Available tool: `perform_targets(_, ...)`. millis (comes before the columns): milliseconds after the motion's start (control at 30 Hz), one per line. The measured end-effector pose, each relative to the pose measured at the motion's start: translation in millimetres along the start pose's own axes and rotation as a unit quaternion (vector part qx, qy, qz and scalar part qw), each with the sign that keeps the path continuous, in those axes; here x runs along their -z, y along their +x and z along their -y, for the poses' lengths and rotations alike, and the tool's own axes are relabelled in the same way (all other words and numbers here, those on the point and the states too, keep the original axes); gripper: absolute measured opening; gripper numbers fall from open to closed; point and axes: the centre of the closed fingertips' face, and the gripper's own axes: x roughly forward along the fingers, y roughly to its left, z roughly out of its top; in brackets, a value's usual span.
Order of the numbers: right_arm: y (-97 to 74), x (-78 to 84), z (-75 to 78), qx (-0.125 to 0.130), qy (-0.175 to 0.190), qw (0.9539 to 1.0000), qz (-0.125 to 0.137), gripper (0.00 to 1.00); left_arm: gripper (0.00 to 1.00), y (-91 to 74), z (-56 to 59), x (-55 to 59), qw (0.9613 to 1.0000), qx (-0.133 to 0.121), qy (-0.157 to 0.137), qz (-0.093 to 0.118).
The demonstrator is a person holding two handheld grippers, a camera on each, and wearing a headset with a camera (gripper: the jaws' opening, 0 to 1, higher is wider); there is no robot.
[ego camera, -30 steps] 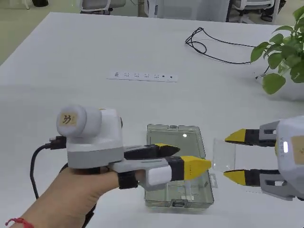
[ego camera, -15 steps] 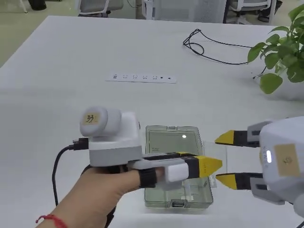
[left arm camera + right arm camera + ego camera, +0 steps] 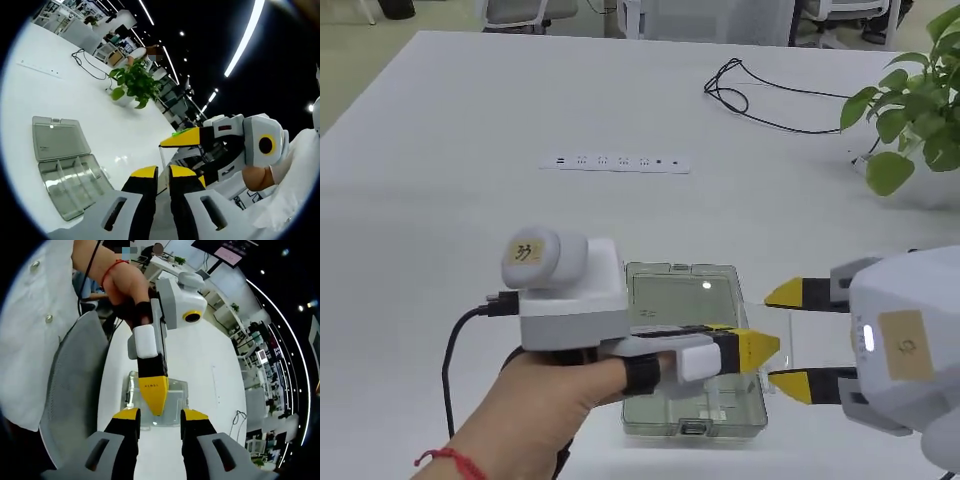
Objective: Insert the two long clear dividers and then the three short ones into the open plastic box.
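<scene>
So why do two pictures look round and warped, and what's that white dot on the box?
Left gripper view and right gripper view: fisheye lenses bend the table and stretch the ceiling lights into curves. Head view: straight and sharp; the dot looks like a light reflected off the box lid.

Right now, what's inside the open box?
In the box, clear dividers stand upright, per the left gripper view; count unclear. In the head view the left tongs cover its middle.
</scene>
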Motion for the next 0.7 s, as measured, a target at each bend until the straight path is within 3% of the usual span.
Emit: perform_targets(700,3.6,1.3,-3.9,-0.003,-0.011,0.9998,-0.013,0.33,0.0,0.6,-1.3,4.2,1.0,0.003,-0.002,0.004)
